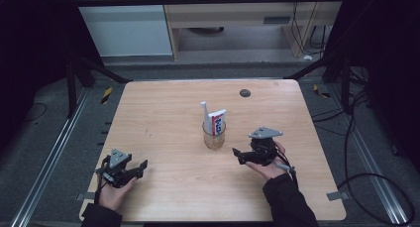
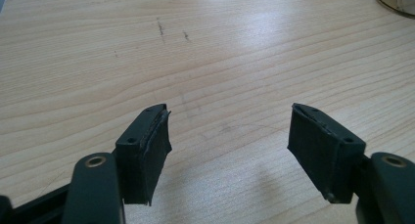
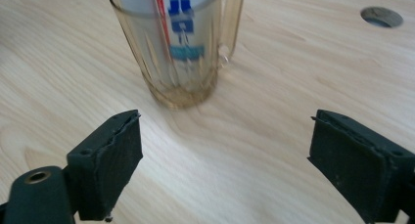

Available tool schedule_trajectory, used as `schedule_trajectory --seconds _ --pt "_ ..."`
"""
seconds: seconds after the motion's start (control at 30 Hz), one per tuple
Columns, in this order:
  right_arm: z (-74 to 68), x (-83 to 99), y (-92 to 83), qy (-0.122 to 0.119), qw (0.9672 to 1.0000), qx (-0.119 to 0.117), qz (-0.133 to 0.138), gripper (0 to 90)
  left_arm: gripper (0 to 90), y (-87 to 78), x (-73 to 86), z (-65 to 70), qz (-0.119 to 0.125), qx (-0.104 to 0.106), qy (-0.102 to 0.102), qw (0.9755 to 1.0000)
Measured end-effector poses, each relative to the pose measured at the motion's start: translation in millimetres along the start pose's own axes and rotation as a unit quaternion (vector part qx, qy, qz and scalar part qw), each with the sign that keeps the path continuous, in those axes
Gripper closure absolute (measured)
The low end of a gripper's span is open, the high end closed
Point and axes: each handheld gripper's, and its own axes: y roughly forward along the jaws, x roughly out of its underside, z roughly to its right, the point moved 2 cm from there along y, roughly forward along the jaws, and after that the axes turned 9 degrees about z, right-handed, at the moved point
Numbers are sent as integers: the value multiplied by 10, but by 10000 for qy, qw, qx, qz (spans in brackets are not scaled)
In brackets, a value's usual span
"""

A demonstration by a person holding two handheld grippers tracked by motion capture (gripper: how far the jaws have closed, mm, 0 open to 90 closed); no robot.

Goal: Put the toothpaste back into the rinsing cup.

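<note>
The right claw stands wide apart, gripping nothing, its jaws aimed at the glass mug just beside it. The mug stands upright near the middle of the counter, holding a toothpaste tube and a white stick-like item too small to identify. Well apart, at the near left edge, the left claw also gapes empty over bare wood.

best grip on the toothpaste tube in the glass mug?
Take the tube by its flat top end above the mug rim, coming from above with the open right tool. It stands upright, lower half behind glass, so only the top is free.
</note>
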Motion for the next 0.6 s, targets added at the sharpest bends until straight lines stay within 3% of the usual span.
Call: schedule_trajectory --seconds 0.3,0.6 --pt "196 332 -225 87 9990 287 -341 93 288 -3 4 -22 -13 9 6 10000" --pt "362 593 -504 265 9967 627 -440 86 287 -4 -1 -12 -3 1 22 10000"
